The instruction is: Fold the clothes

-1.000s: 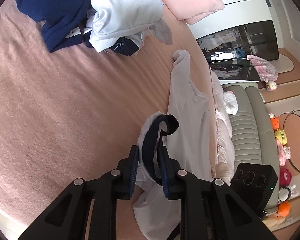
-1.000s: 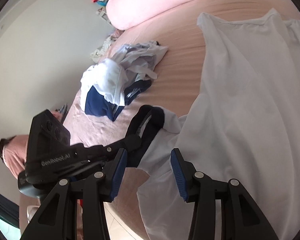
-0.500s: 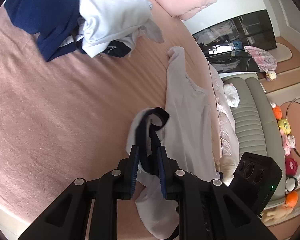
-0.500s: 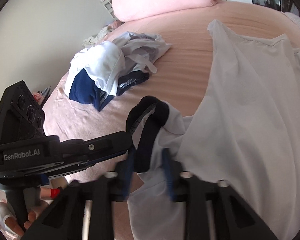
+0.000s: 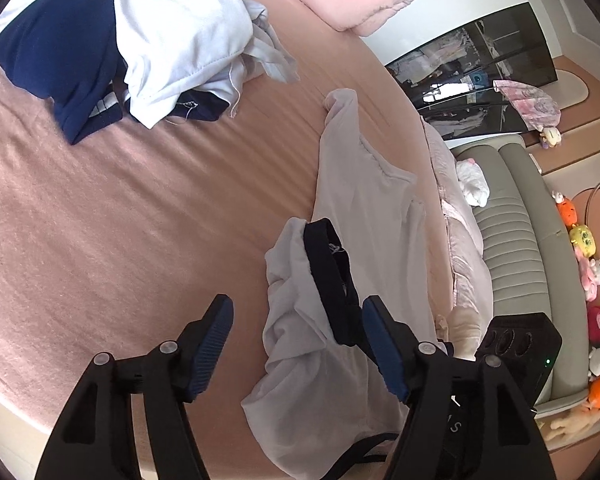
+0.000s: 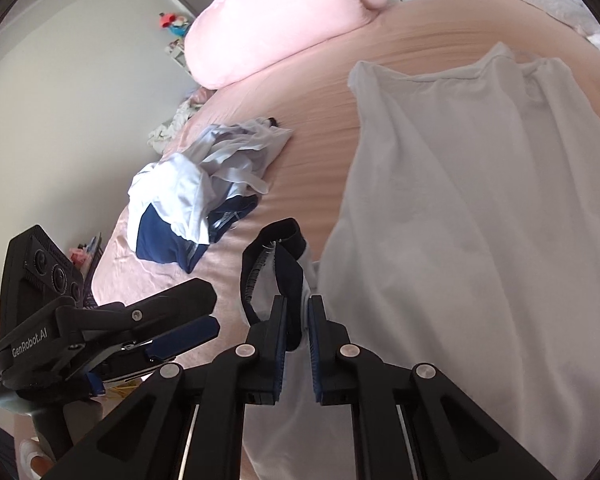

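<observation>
On the bed [image 5: 100,208]: a white shirt [image 6: 480,240] lies spread on the pink sheet.
Dark collar [image 6: 288,264]: at the shirt's near edge.
Right gripper [image 6: 298,320]: clenched on the dark collar.
Left gripper [image 5: 296,328]: jaws just opened, released, collar between them but not pressed.
Clothes pile [image 5: 140,40]: well apart, near the pillow [image 6: 276,20].

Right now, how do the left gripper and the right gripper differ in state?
The left gripper has just opened, its blue pads apart and off the cloth; the right gripper is shut on the dark collar of the white garment. The left holds nothing; the right carries the hold. Both point down at the pink bed.
</observation>
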Motion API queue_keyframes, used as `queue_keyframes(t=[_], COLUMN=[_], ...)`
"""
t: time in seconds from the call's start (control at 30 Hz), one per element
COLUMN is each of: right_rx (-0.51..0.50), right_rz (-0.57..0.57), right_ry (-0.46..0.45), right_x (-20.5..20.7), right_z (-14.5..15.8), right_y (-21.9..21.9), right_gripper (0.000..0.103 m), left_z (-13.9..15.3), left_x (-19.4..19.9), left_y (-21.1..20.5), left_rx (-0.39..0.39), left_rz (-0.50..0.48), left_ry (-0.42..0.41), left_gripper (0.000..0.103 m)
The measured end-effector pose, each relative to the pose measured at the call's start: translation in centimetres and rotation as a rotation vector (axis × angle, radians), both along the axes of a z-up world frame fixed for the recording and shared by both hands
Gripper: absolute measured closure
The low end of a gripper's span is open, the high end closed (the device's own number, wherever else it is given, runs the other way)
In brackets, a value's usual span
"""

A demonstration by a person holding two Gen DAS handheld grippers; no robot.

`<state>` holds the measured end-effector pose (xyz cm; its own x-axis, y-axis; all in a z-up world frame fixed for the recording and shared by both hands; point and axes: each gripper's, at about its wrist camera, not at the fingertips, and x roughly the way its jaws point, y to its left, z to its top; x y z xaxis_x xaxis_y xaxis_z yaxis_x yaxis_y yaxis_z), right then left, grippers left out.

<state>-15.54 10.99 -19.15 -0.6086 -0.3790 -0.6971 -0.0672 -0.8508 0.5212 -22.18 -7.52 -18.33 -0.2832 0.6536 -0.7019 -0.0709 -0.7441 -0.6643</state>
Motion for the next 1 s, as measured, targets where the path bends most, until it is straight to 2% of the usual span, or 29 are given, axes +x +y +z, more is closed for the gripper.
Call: queue_keyframes(t=[0.23,0.4,0.5,0.6,0.73,0.87,0.9,0.97,1.0], right_rx=[-0.015,-0.044,-0.05,-0.046,-0.04,-0.043,-0.046,-0.054,-0.058], right_rz=[-0.048,-0.056,-0.051,-0.039,-0.023,-0.01,-0.007,-0.004,-0.004], right_ry=[-0.026,-0.034,-0.056,-0.075,-0.074,-0.07,-0.067,-0.056,-0.053], right_x=[0.7,1.1,1.0,0.9,0.8,0.8,0.8,0.8,0.8], right_z=[-0.4,-0.8,-1.2,-1.6,-1.6,-1.5,-1.5,-1.3,-1.3], right_y=[2.0,2.5,2.4,2.1,1.7,1.5,1.5,1.6,1.6], right_gripper=[0.095,0.094,0.094,0.094,0.094,0.094,0.094,0.094,0.094], left_z=[-0.7,-0.5,-0.1,0.8,0.9,-0.2,-0.4,-0.8,-0.9], left_x=[0.2,0.4,0.3,-0.1,-0.9,-1.8,-1.9,-1.9,-1.8], left_y=[1.7,2.8,2.8,3.0,4.5,6.0,6.3,6.6,6.7], left_rx=[-0.039,-0.115,-0.095,-0.11,-0.216,-0.251,-0.282,-0.366,-0.409], left_rz=[-0.039,-0.034,-0.036,-0.037,-0.075,-0.102,-0.099,-0.084,-0.076], left_ry=[-0.008,0.02,0.007,0.026,0.041,0.016,0.009,0.009,0.011], left_gripper=[0.038,0.038,0.038,0.038,0.038,0.038,0.038,0.041,0.049])
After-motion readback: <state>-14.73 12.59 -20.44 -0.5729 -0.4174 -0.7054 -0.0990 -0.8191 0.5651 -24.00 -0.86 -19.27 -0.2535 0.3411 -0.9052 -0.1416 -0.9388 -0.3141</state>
